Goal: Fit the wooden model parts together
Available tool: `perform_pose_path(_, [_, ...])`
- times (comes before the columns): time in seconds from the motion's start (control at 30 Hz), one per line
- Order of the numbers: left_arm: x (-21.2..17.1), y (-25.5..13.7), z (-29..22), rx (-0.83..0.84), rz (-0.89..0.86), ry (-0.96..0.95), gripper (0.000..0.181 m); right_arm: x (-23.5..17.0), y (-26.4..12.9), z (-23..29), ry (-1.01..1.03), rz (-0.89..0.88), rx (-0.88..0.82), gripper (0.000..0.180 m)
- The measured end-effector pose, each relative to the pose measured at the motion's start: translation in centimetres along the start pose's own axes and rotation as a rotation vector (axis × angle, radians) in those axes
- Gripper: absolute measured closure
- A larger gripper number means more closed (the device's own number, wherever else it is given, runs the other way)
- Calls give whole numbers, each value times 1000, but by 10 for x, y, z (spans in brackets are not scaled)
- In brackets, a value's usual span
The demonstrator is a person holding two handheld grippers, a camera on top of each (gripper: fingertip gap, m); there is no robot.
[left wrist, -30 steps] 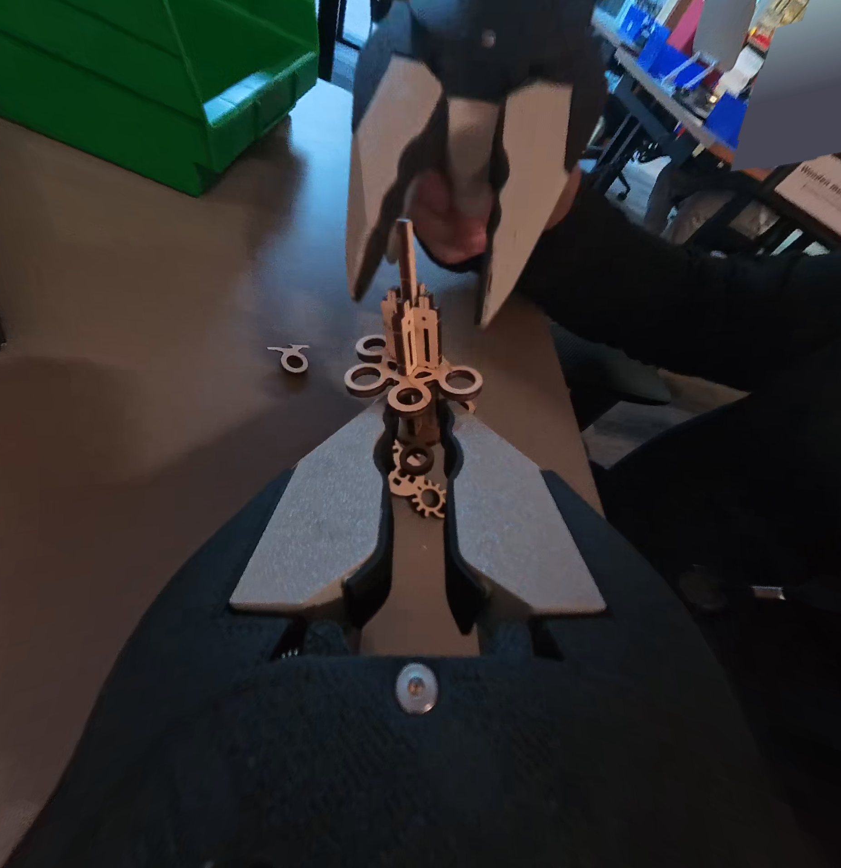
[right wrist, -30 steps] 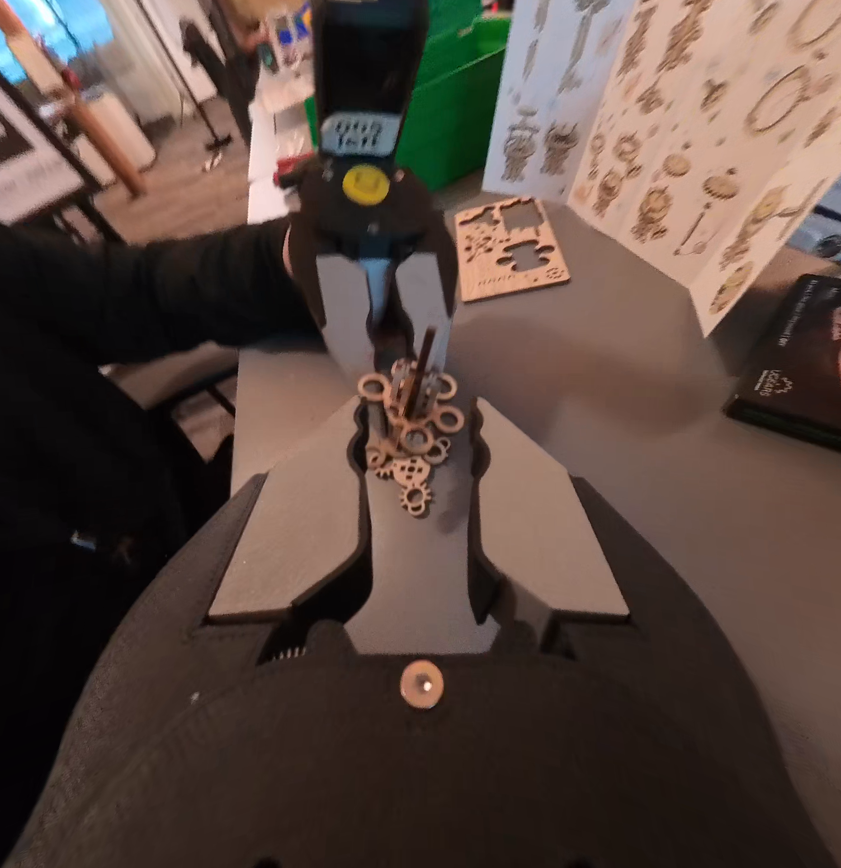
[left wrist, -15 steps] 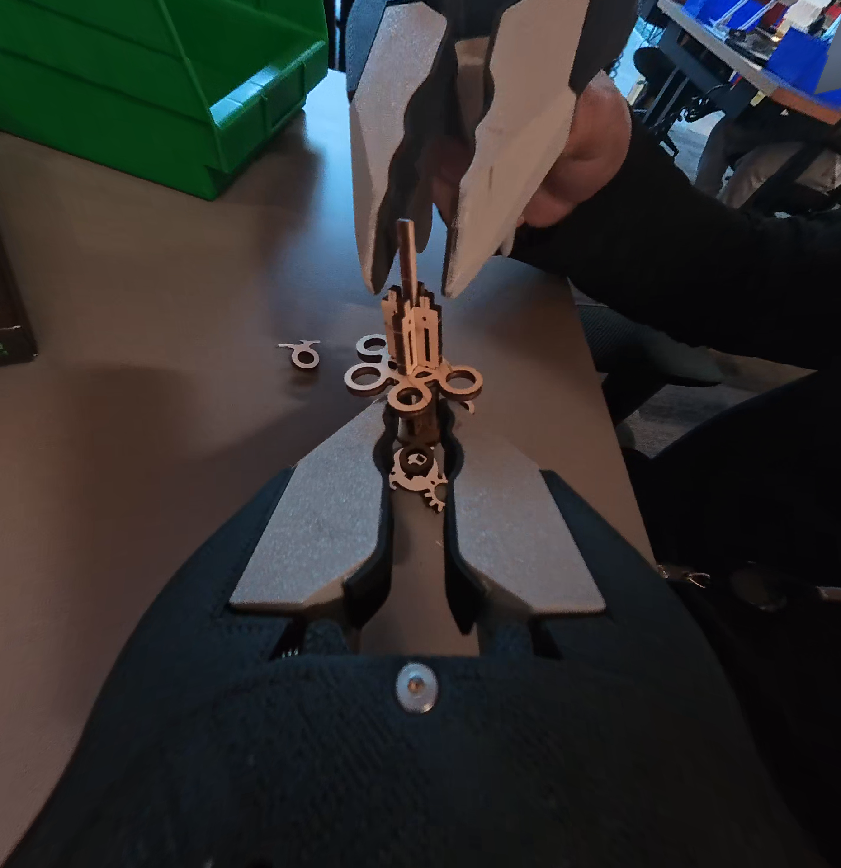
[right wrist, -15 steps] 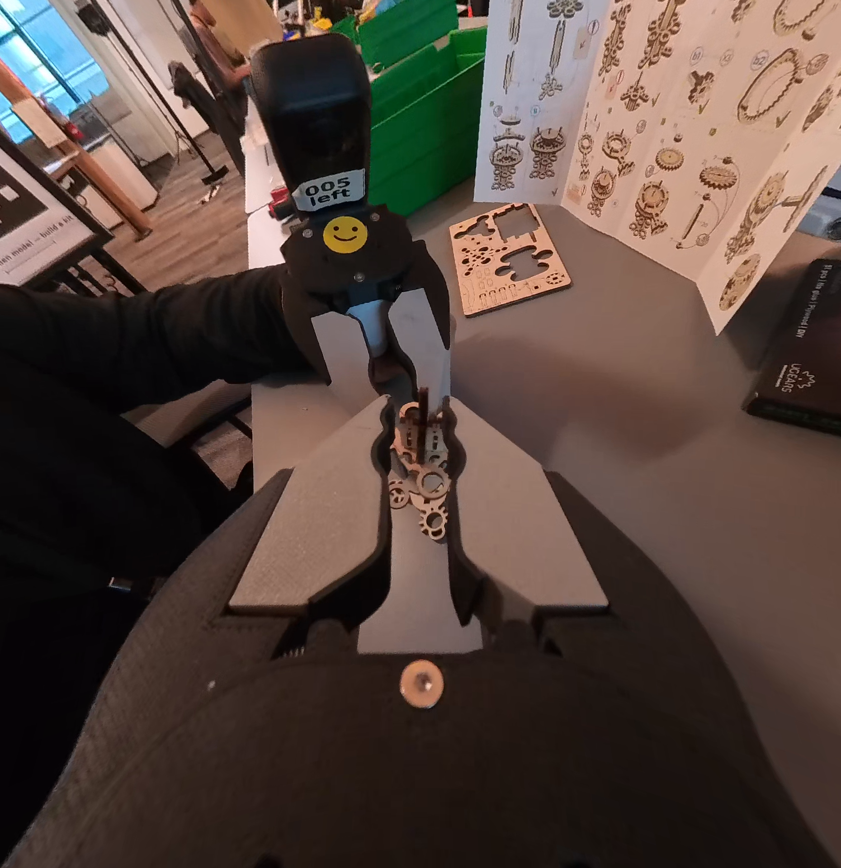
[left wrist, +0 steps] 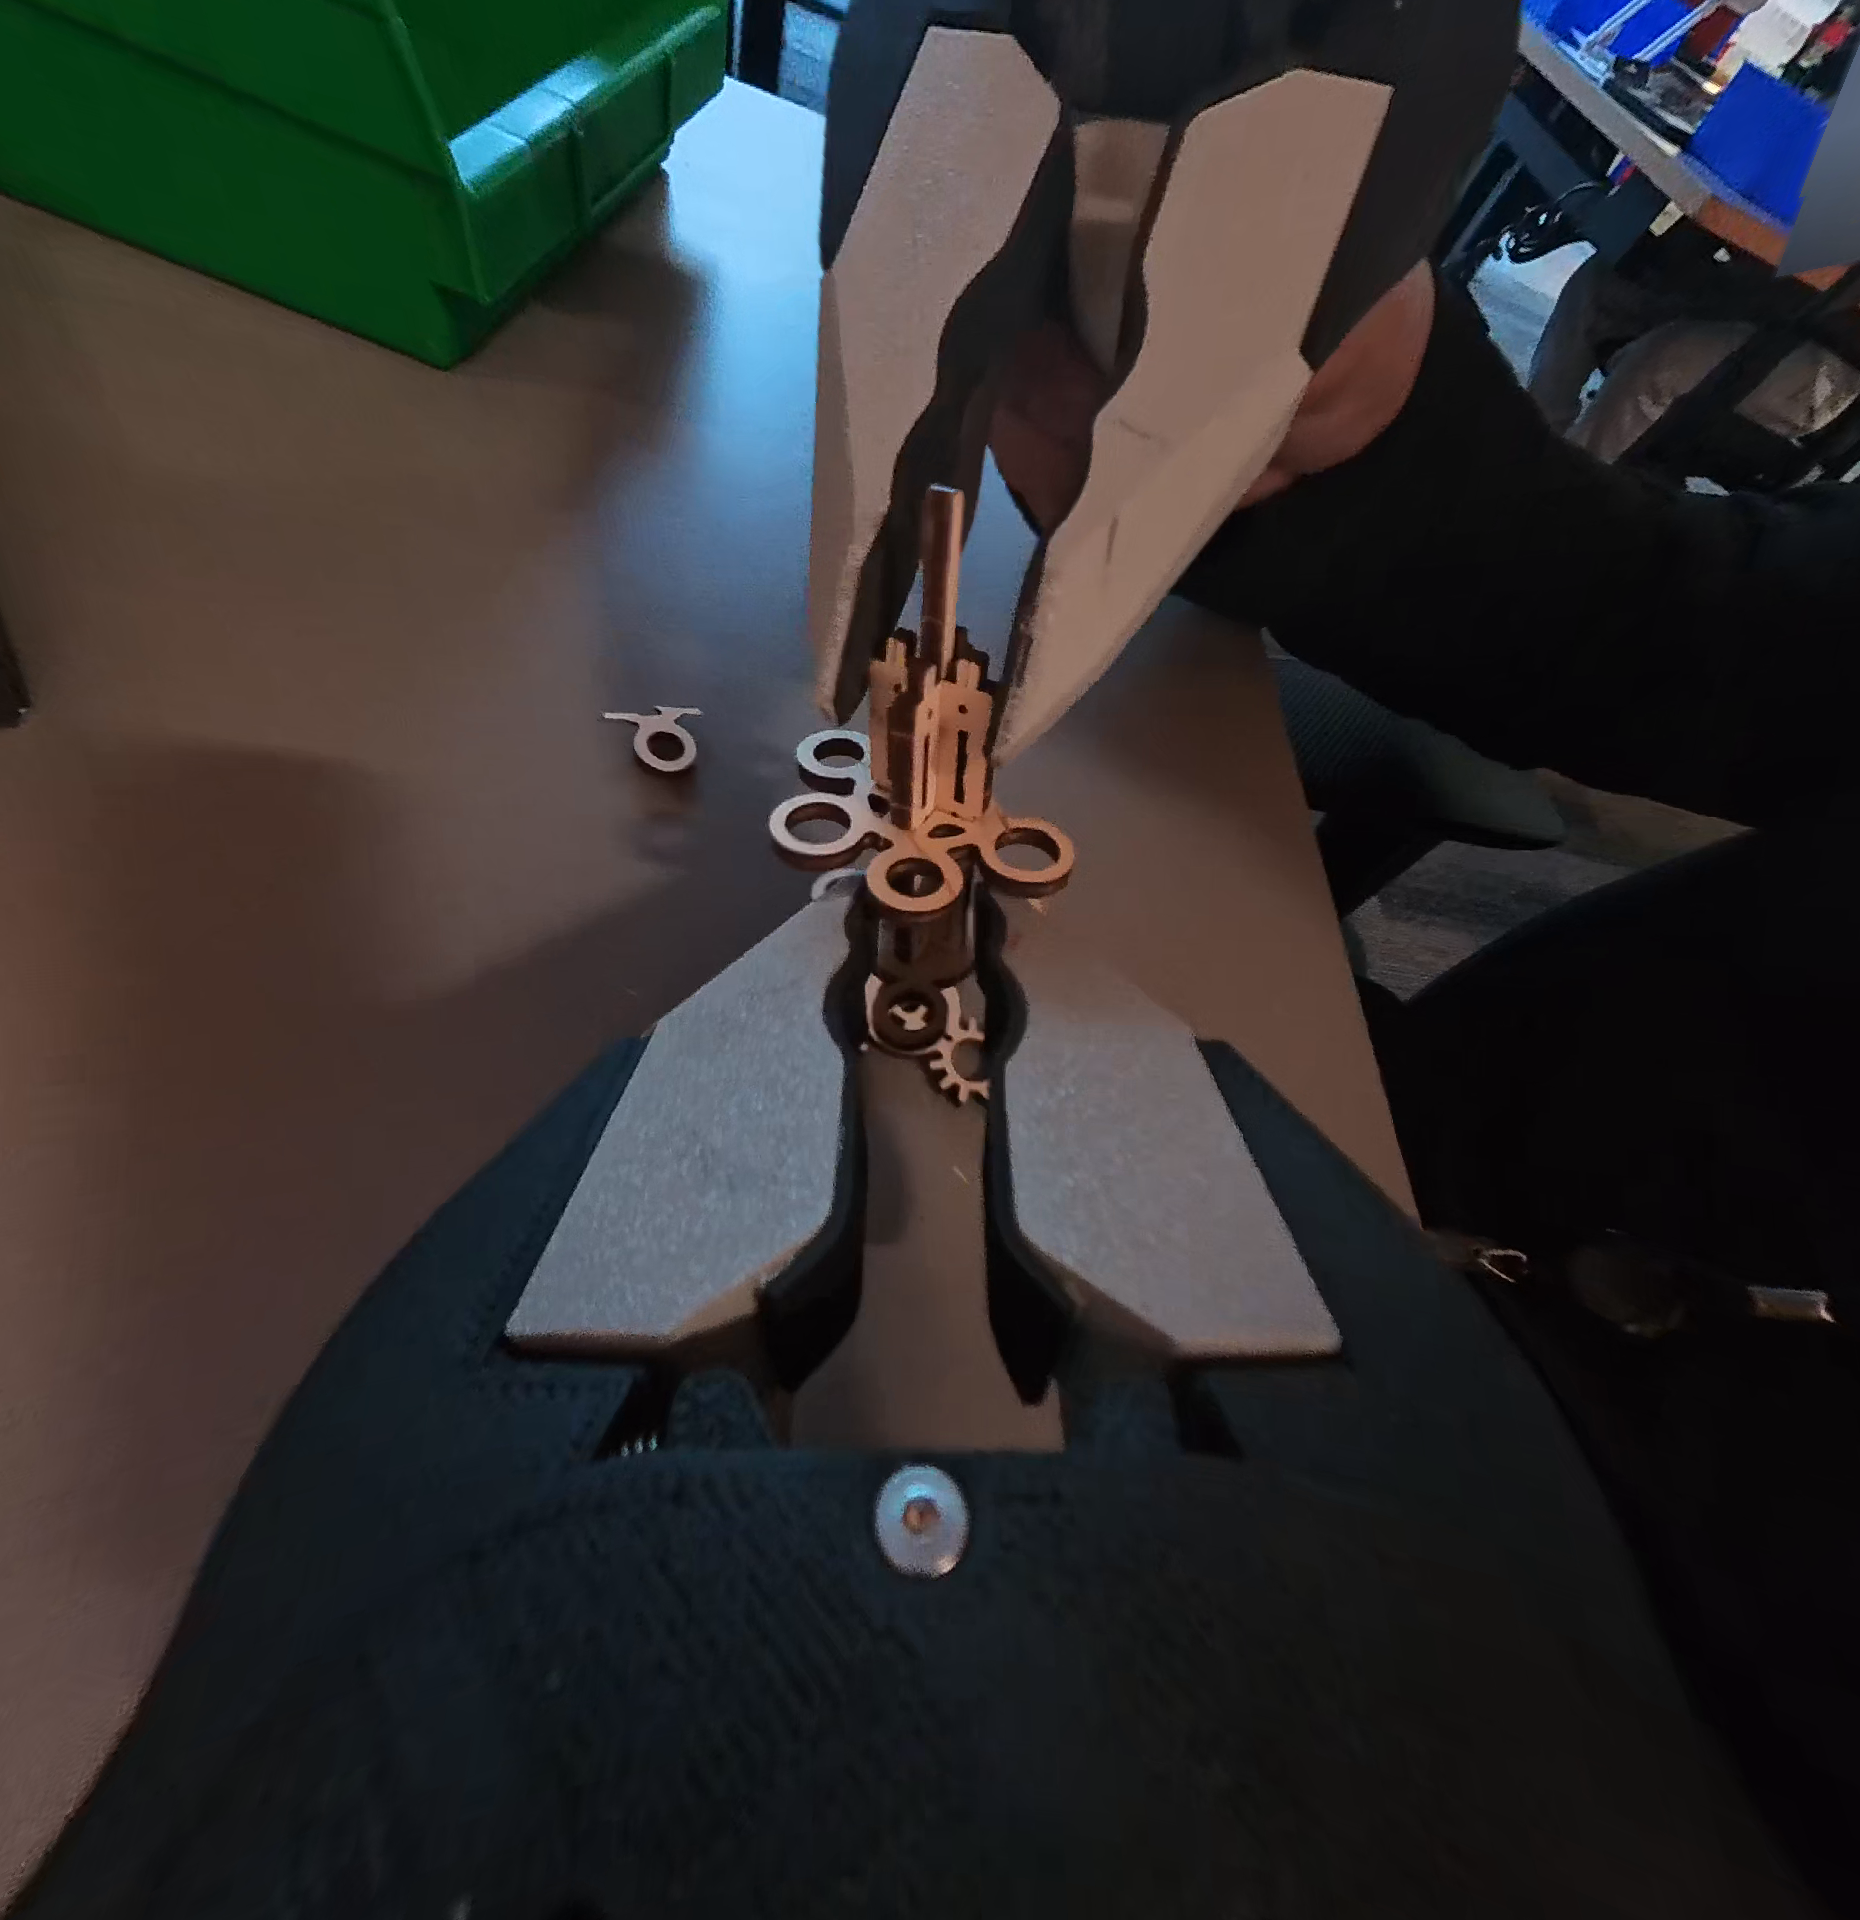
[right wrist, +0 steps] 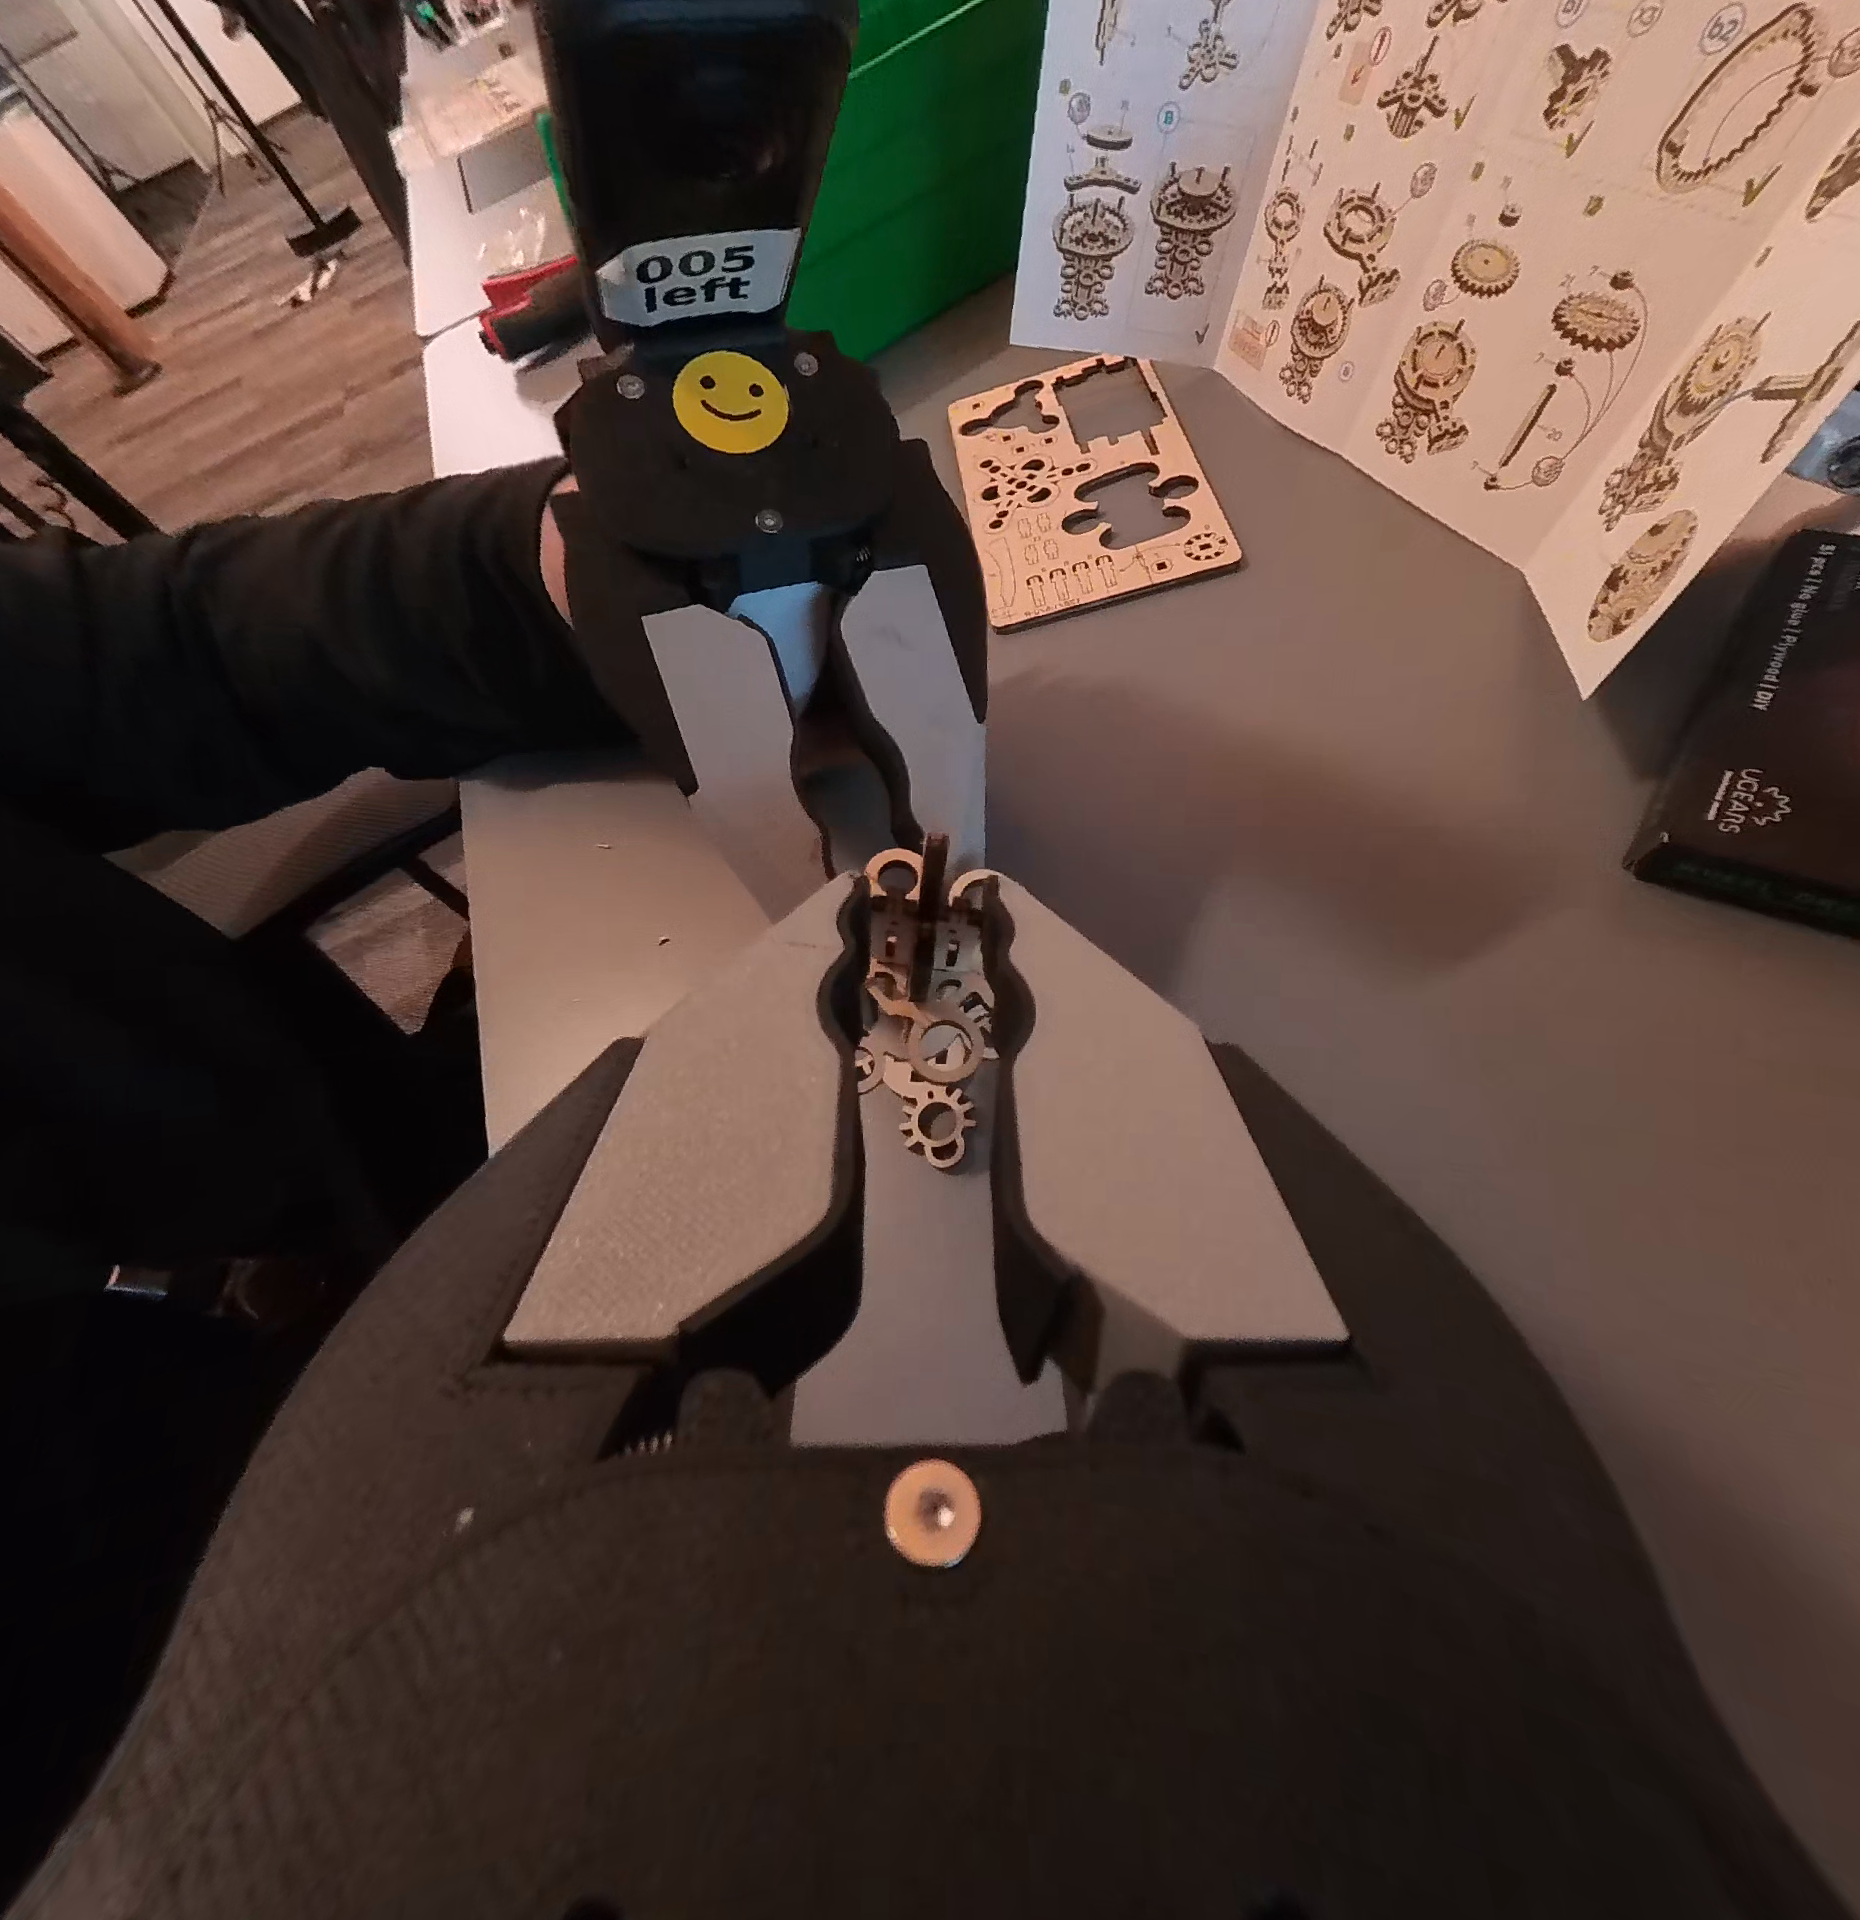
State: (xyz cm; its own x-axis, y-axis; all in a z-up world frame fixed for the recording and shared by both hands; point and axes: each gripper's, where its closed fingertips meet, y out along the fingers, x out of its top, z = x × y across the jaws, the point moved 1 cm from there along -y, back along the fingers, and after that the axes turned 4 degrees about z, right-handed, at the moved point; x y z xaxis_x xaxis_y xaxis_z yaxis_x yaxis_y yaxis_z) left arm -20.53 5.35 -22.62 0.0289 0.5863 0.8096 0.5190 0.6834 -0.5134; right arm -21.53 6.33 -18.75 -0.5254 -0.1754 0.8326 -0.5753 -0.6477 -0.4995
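Note:
A small wooden model [left wrist: 931, 748] stands upright over the table [left wrist: 282, 935]: a ringed plate [left wrist: 910, 878], a stepped tower and a thin rod [left wrist: 941, 561] on top. My left gripper [left wrist: 921, 925] is shut on the model's lower stem under the plate. My right gripper [left wrist: 924, 722] comes down from above with its fingers closed against both sides of the tower. In the right wrist view the model [right wrist: 921, 935] sits between my right gripper's tips [right wrist: 926, 904], with the left gripper [right wrist: 884, 862] facing it. Loose gears [left wrist: 957, 1070] lie under the model.
A small ring part with a tab [left wrist: 661, 740] lies left of the model. A green bin [left wrist: 334, 135] stands at the far left. A punched wooden sheet [right wrist: 1092, 488], an unfolded instruction sheet [right wrist: 1477, 208] and a black box [right wrist: 1778, 727] are nearby. The table edge runs just right of the model. The tips of one gripper are about 4 cm away from the tips of the other.
My right gripper narrowed from open and slid down over the rod onto the tower. The left gripper kept its hold on the stem.

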Motion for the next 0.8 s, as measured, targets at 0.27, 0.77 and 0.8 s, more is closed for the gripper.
perform_pose_path(0.27, [-20,-19,-3,-3,116,37,154,-7,5,1,7,24,-27,163])
perform_pose_path(0.77, [-13,-37,9,70,75,45,160,-12,12,3,-32,65,-79,163])
perform_pose_path(0.8, [-13,-38,9,73,73,45,160,-13,13,3,-43,74,-88,163])
